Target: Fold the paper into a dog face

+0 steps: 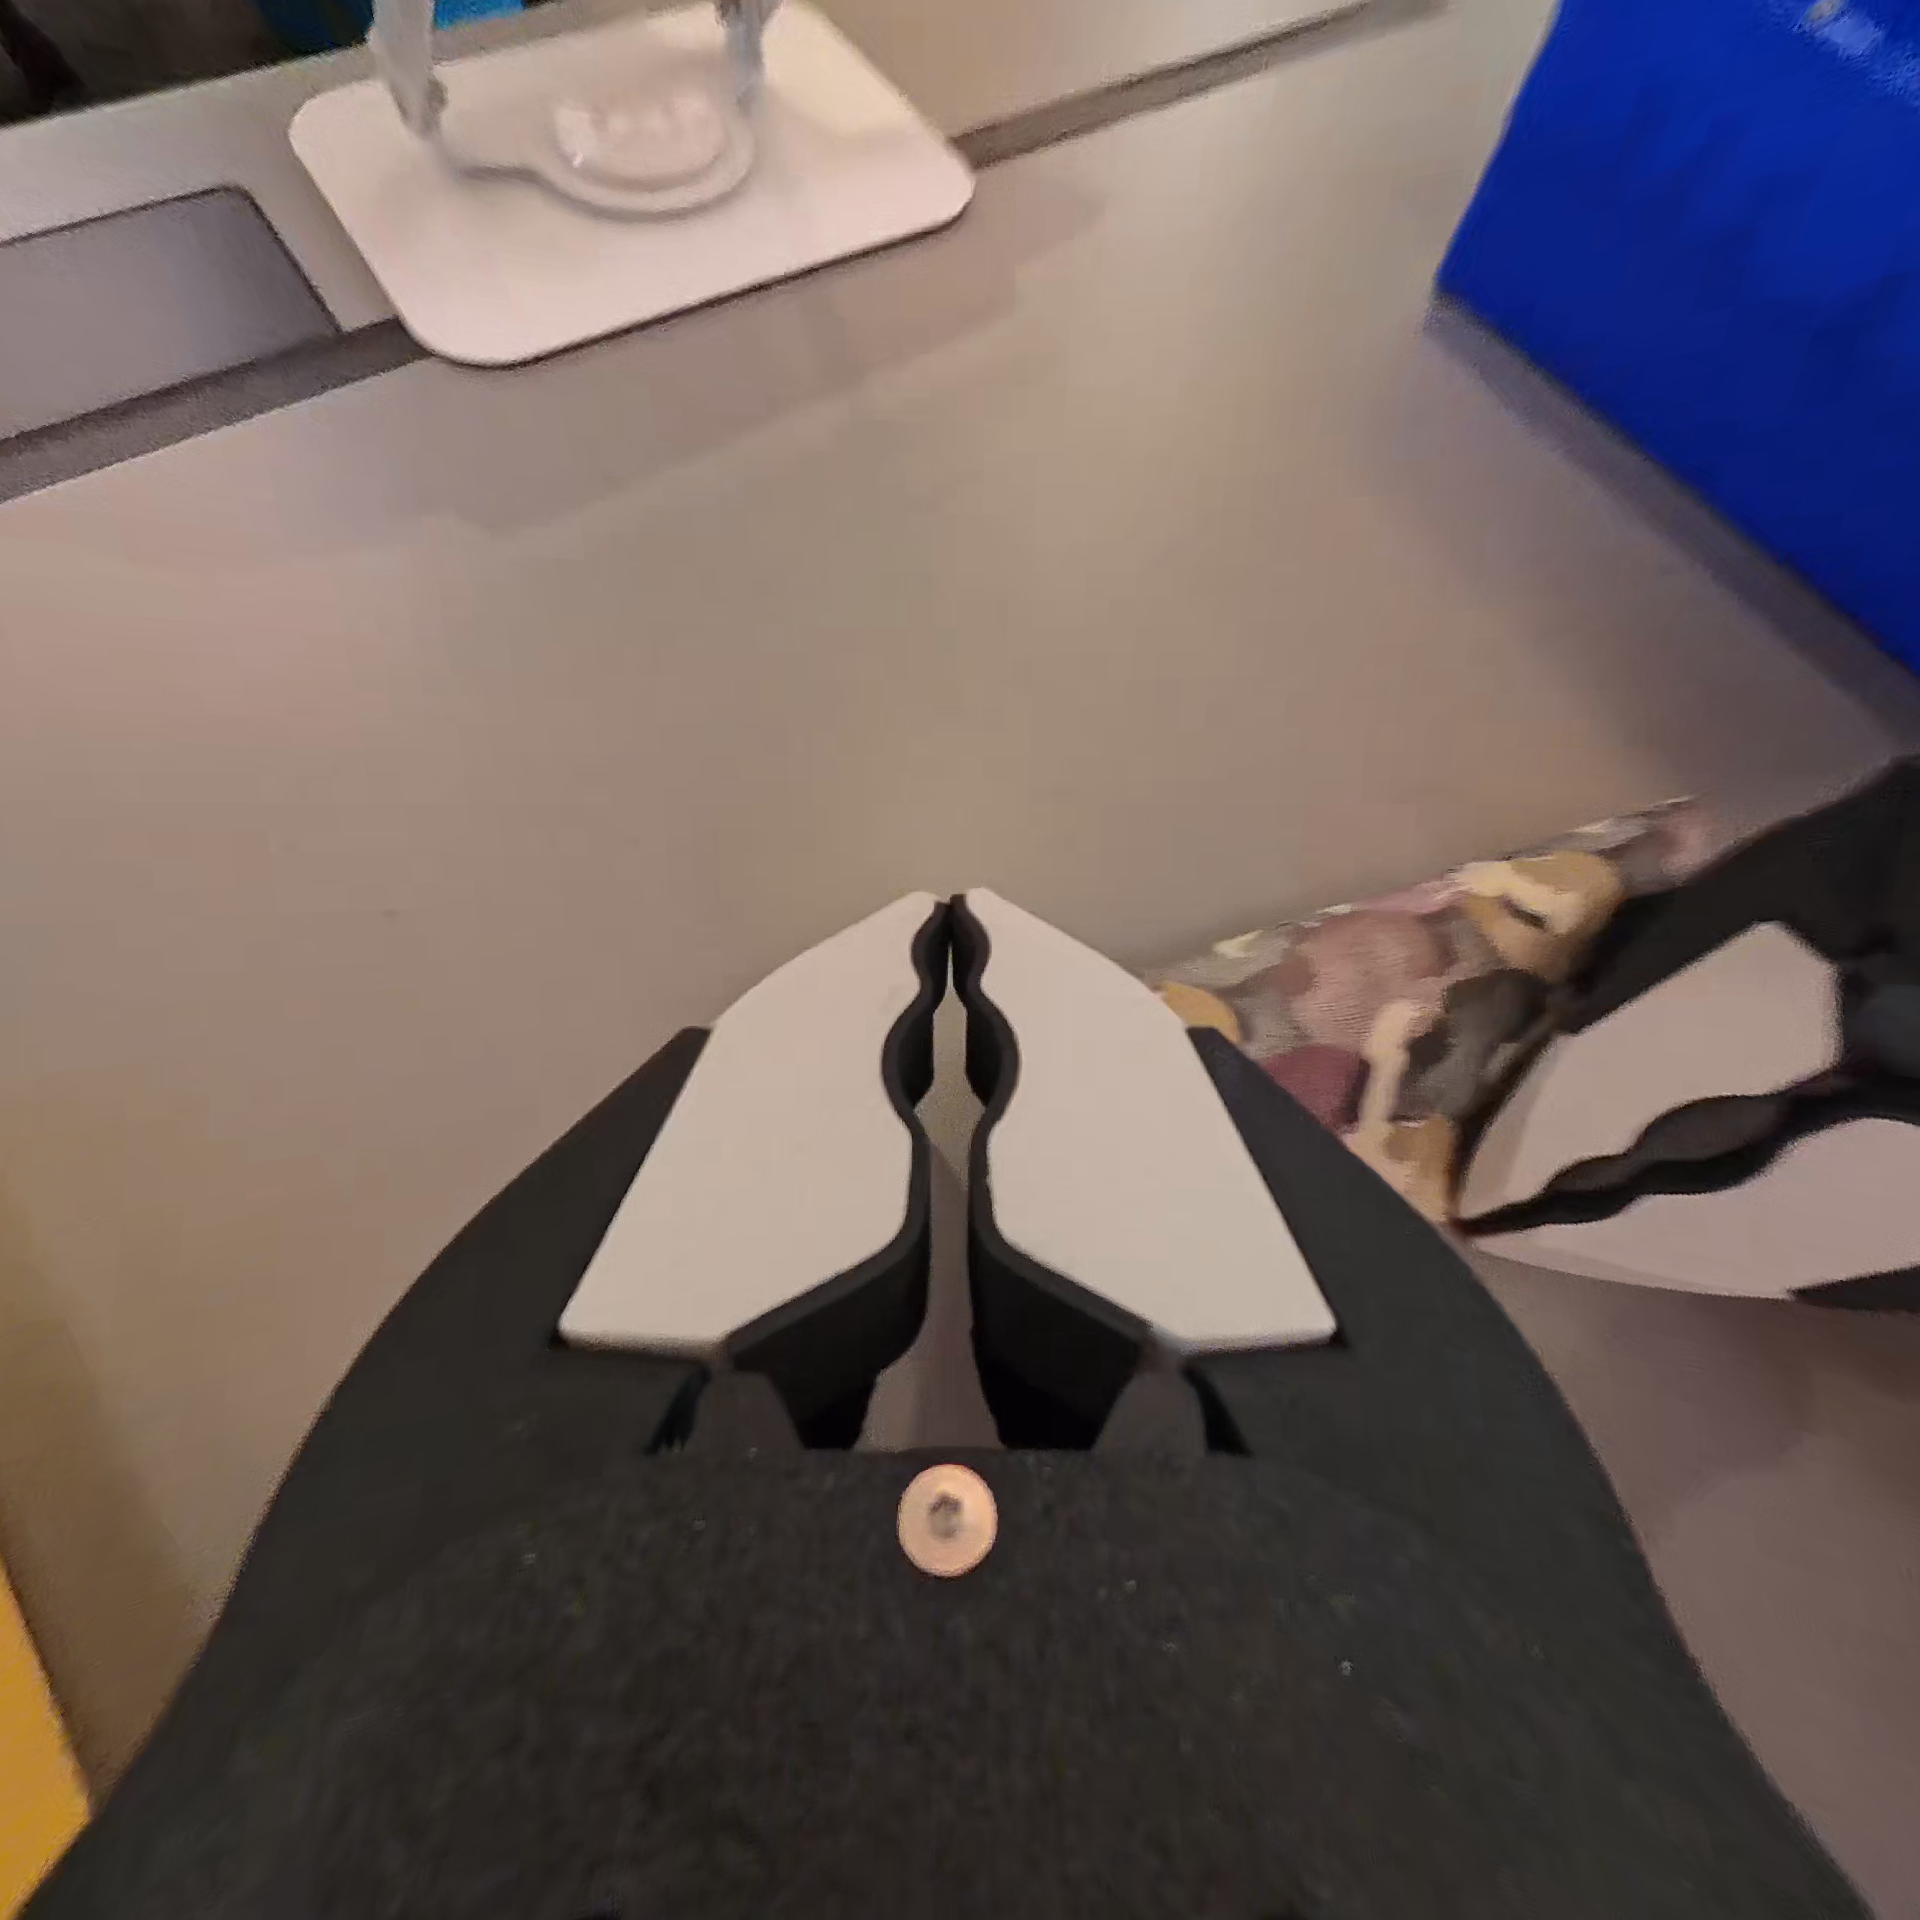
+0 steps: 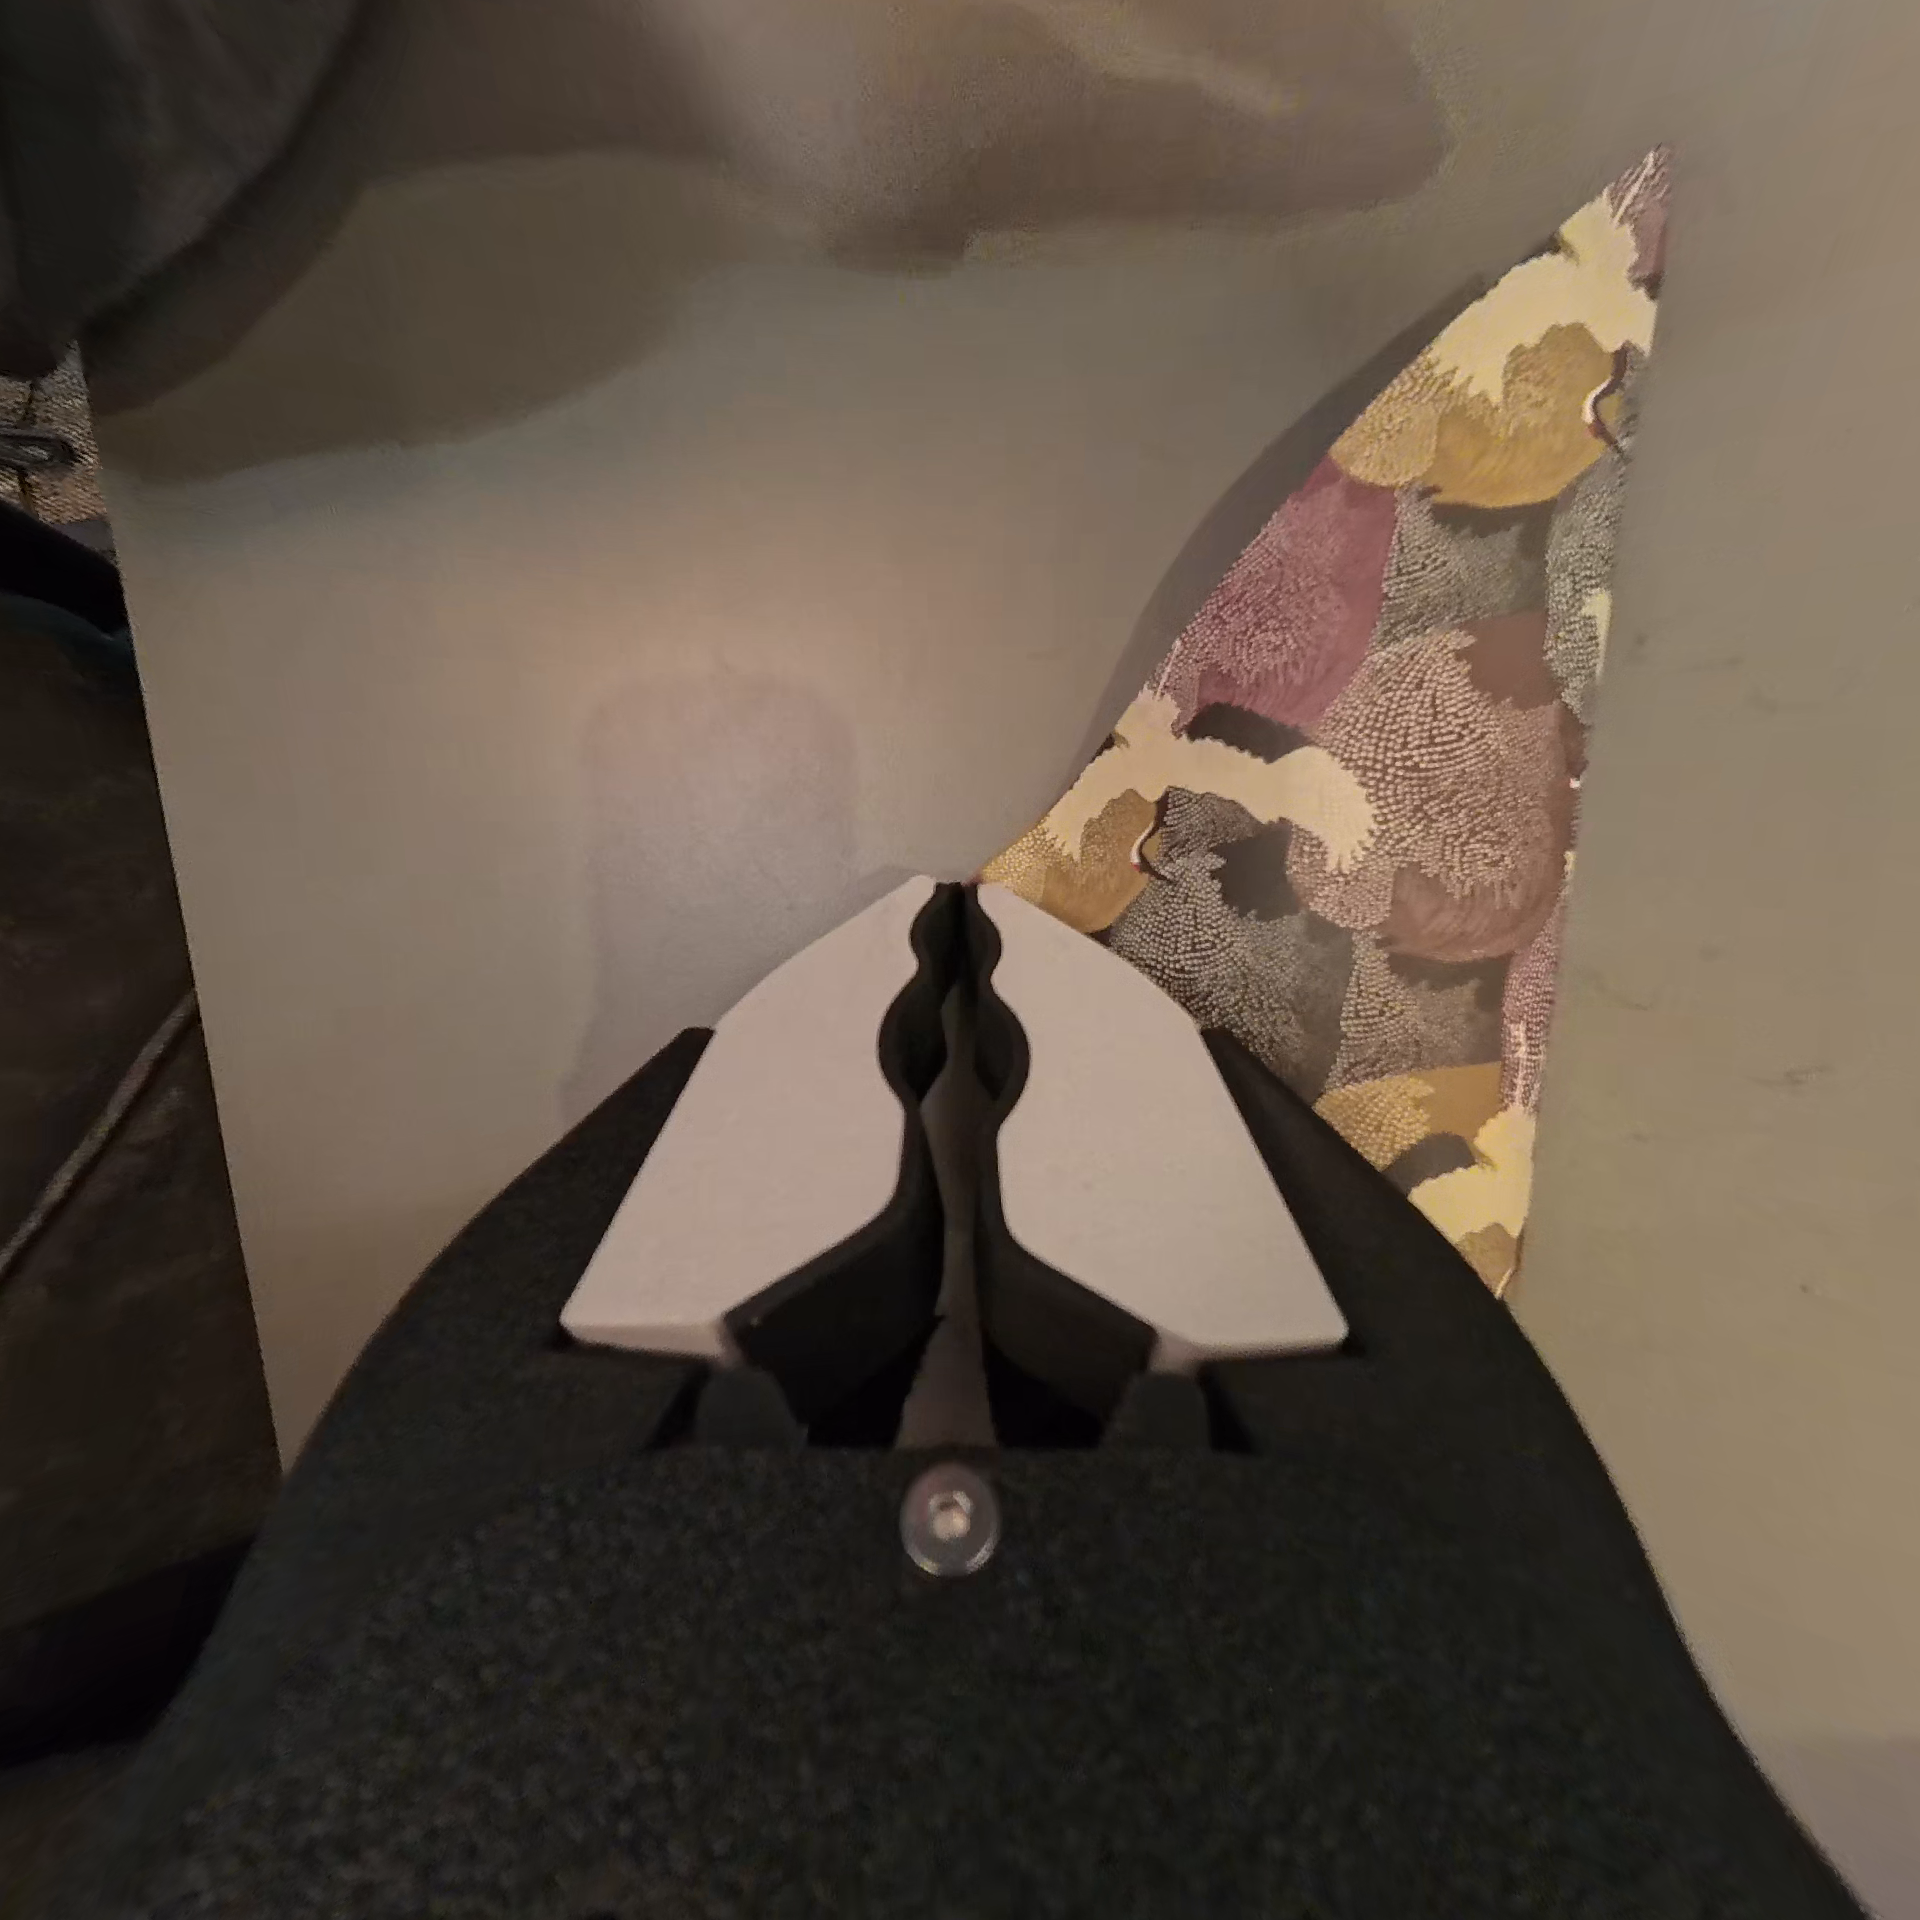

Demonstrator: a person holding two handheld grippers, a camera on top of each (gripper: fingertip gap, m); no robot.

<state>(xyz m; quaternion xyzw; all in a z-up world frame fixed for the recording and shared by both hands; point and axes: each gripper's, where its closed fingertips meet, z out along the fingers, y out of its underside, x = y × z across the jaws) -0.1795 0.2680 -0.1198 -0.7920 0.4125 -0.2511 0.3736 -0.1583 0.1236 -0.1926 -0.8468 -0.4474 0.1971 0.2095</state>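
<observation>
Presently, the patterned paper point(image 2: 1403, 727) is pinched at its edge by the right gripper point(image 2: 954, 896), mid-fold; the left gripper point(image 1: 953, 906) is closed empty above the desk point(image 1: 727, 623). Careful corner alignment is judged necessary next.

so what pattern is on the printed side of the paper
Cream cranes over purple, mustard and grey speckled, fan-like patches on the folded paper; the right wrist view shows it best.

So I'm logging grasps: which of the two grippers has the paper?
The right gripper: its jaws pinch the patterned paper at a corner. The left gripper is shut on nothing.
</observation>
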